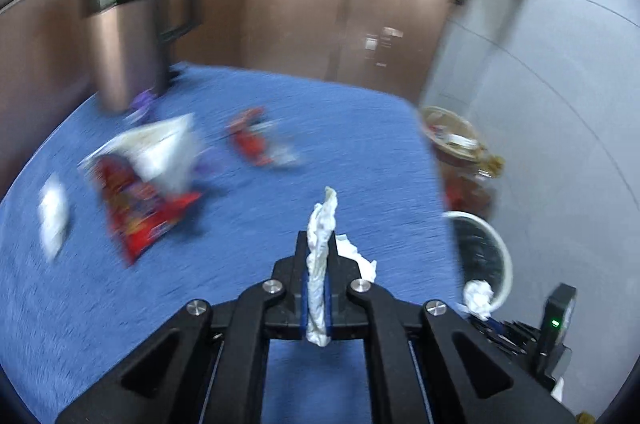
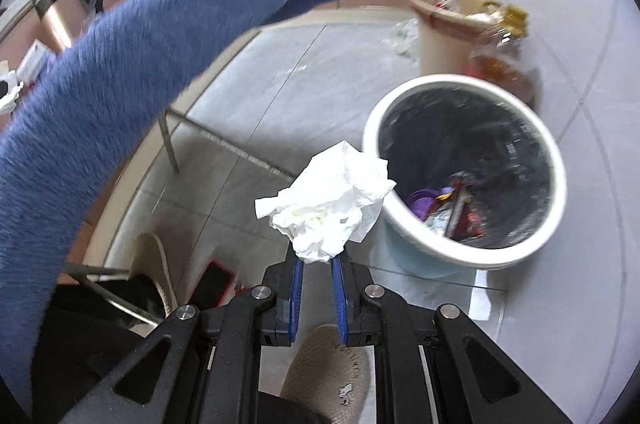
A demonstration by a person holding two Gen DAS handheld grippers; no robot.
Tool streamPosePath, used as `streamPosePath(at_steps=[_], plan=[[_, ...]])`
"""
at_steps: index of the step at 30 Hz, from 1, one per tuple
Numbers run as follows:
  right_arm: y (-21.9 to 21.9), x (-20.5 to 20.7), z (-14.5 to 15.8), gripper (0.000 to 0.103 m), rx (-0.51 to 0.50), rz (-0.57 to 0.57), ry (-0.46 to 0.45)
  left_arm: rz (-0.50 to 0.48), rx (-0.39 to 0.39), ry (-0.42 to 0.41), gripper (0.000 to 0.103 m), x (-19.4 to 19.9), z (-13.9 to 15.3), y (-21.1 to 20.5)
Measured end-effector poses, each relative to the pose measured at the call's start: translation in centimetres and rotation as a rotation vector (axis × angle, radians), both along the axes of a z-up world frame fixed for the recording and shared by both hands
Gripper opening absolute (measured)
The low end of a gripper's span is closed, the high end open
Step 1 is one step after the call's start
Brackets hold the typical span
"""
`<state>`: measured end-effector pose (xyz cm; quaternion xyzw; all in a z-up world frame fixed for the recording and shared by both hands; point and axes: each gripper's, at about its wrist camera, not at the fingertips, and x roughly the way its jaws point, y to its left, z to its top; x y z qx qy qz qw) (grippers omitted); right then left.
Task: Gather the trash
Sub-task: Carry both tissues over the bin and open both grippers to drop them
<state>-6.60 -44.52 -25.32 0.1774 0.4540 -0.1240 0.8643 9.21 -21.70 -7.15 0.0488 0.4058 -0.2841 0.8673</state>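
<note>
Far off to the left of the left tongs, a small white paper scrap lies on the fuzzy blue table cover. Next comes a big red crinkly snack bag with a white plastic bag on top, then a smaller red wrapper ahead. The left tongs are squeezed tight on a long twisted white tissue, held above the blue cover. Over by the right tongs, the fingers pinch the bottom of a puffy crumpled white tissue ball. It hangs just left of the round white-rimmed bin with a black liner, over the pale tiled floor. Shiny wrappers already sit in the bin. Behind it stands a full beige bin. I think this is the dropping step. The right tongs need to slide right, over the bin's mouth, then let go. The left tissue should follow.
</note>
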Motion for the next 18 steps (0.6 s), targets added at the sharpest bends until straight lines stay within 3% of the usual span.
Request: streamPosePath(at_steps=[5,9,14,18], plan=[[-3.9,-1.3,0.9,0.013,-0.016,-0.108,-0.026,-0.21,0.006,0.02,0.005,-1.2,0.7,-9.4],[-7.8,-1.6,0.9,0.015,-0.014,-0.182,-0.033,-0.333,0.019,0.086,0.005,-1.7,-1.2,-17.0],[-12.0,-1.1,0.6,0.017,-0.011,-0.23,-0.04,-0.393,0.034,0.15,0.007,-1.4,-4.0,-24.7],[-14.2,-0.4,0.0,0.017,-0.005,-0.243,-0.037,-0.394,0.04,0.198,0.007,-1.1,-6.0,-27.8]])
